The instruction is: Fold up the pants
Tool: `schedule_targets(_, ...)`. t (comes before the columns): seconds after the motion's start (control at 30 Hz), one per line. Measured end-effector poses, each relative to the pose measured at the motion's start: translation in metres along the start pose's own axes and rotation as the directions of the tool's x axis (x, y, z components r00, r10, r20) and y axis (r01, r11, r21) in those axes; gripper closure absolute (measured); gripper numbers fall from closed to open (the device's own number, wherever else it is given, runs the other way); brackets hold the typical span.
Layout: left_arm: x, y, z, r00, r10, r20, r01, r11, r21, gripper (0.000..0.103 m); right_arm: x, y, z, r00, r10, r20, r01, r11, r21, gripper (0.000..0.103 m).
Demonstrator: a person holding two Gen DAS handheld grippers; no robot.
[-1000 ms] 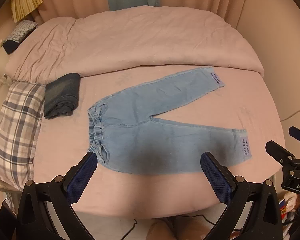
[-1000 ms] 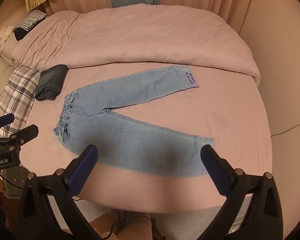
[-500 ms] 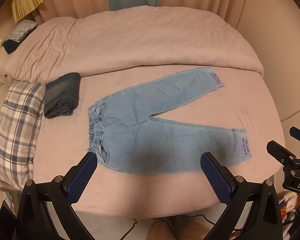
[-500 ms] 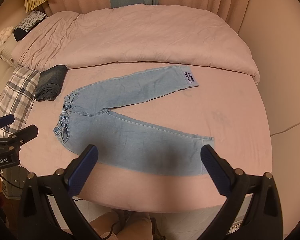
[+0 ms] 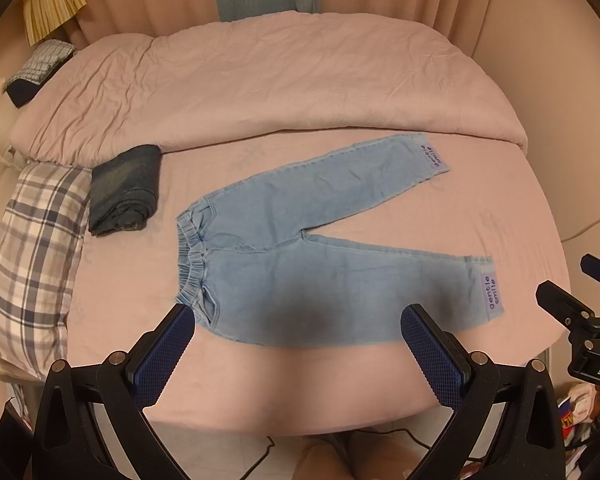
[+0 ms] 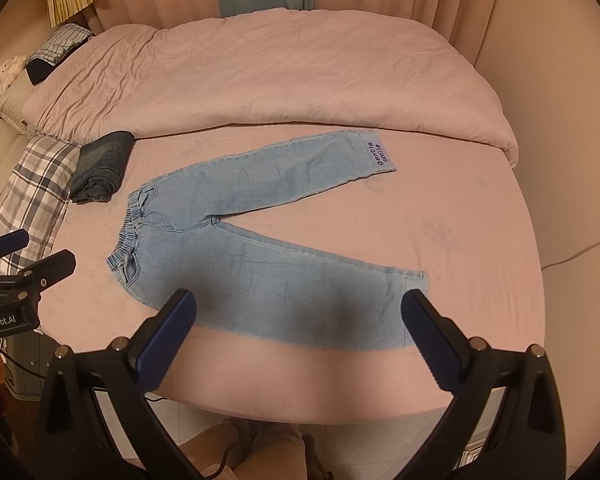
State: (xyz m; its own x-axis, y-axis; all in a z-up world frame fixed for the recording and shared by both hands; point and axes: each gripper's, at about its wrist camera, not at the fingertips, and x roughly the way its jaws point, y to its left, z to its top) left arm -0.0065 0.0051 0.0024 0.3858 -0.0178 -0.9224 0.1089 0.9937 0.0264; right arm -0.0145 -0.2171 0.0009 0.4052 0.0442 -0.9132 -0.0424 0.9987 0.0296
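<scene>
Left wrist view: the left gripper (image 5: 298,330) hangs above the near edge of the bed (image 5: 480,208), its jaws spread wide with nothing between them. The blue pads (image 5: 162,362) sit clear of the cloth. The pants (image 5: 300,256) lie flat on the pink sheet, waistband toward the bed's left side and both legs splayed apart in a V toward the right. The far leg runs up toward the duvet (image 5: 268,88); the near leg runs along the near edge, and each cuff carries a purple label. A dark shadow falls across the near leg. A folded dark garment (image 5: 126,188) lies near the waistband, toward the left edge and just beside a plaid pillow (image 5: 28,256). The right gripper (image 5: 576,308) shows at the frame's right, off the bed's right edge; how far it is open cannot be told here.

Right wrist view: the right gripper (image 6: 300,308) is held above the near edge too, its jaws wide apart and holding nothing. The pants (image 6: 260,248) lie in the same V, with the near cuff just in front of the right-hand pad (image 6: 432,344). The dark garment (image 6: 100,166) and pillow (image 6: 32,188) sit at the left edge. The left gripper (image 6: 16,256) shows at the frame's left, beyond the left edge of the bed (image 6: 460,216).
</scene>
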Motion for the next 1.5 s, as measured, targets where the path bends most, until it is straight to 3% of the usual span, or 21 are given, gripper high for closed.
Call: schedule_targets(1.5,0.0033,0.0082,-0.0087,1.000,-0.007,-0.007,0.007,1.000,-0.008,0.000,-0.0005,0.0025,-0.0024,1.000,-0.002,-0.005,0.002,1.000,0.007,0.000)
